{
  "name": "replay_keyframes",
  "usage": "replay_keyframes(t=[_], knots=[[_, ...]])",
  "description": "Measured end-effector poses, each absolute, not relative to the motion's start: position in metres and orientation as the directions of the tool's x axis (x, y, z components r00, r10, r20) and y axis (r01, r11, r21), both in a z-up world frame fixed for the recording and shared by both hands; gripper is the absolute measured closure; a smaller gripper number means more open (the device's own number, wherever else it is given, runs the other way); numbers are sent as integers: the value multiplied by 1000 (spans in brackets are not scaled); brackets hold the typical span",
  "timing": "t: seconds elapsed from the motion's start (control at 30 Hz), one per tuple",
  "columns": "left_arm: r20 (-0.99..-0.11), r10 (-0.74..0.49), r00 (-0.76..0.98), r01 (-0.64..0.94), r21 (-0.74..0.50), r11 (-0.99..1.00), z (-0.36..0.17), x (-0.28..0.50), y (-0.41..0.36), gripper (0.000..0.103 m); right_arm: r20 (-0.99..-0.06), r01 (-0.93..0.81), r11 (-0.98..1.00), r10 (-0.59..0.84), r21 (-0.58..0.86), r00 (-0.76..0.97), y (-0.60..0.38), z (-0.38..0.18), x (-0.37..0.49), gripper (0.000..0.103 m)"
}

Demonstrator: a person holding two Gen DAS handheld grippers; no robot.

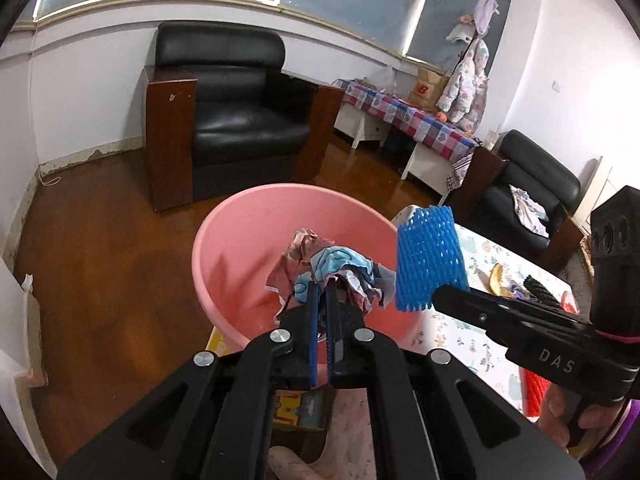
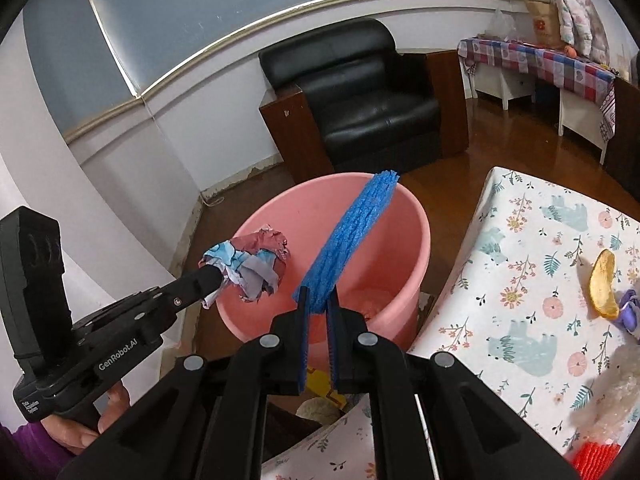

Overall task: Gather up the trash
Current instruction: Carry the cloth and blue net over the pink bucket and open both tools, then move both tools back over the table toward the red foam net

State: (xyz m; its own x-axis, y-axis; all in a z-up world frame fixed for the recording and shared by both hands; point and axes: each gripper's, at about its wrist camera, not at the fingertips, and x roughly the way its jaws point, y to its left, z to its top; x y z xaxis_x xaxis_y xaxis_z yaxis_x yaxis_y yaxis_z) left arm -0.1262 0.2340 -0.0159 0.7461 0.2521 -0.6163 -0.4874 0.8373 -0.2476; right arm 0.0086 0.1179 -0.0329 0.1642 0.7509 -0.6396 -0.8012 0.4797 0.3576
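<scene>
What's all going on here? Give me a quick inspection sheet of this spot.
Surface: table with a floral, bear-print cloth.
Job's things: pink bucket; crumpled paper and blue foam net held above it.
Clutter: banana peel, red foam net on the table.
Claws: left claw shut on the paper; right claw shut on the net.
Cables: nothing seen.
Surroundings: black armchair, wooden floor.

A red mesh piece [image 2: 596, 454] at five o'clock is cut by the picture's edge. The pink bucket's [image 1: 224, 240] base is hidden behind the left gripper [image 1: 322, 286]. Objects on the far checkered table [image 1: 404, 114] are too small to identify.
</scene>
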Motion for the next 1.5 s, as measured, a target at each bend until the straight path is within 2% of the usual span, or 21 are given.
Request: replay_keyframes(t=[0.07,0.13,0.2,0.23,0.27,0.37,0.87,1.2,1.5], knots=[[-623,247,742,-493,-257,831,-19,-125,239,100,-648,-801,477,746,362,152,121,-35,9,93],[-626,242,741,-494,-265,828,-21,-123,240,99,-654,-800,478,742,362,148,124,-38,10,80],[-626,233,745,-491,-277,826,-22,-123,243,89,-649,-796,482,745,366,153,123,-40,11,67],[-625,229,746,-489,-282,826,-23,-123,244,78,-647,-795,483,747,367,154,122,-40,12,63],[-625,227,747,-488,-285,825,-23,-123,245,71,-647,-794,482,747,370,153,121,-41,13,63],[-627,222,747,-488,-291,823,-23,-121,245,69,-646,-790,483,749,377,150,118,-42,14,63],[-630,193,752,-451,-278,848,-22,-112,220,69,-637,-777,523,741,351,211,68,-37,9,62],[-636,102,765,-358,-289,888,-28,-93,164,69,-655,-763,580,699,284,288,4,-34,-4,62],[-649,13,761,-278,-309,910,-38,-82,117,69,-652,-710,634,683,305,330,-55,-34,-3,61]])
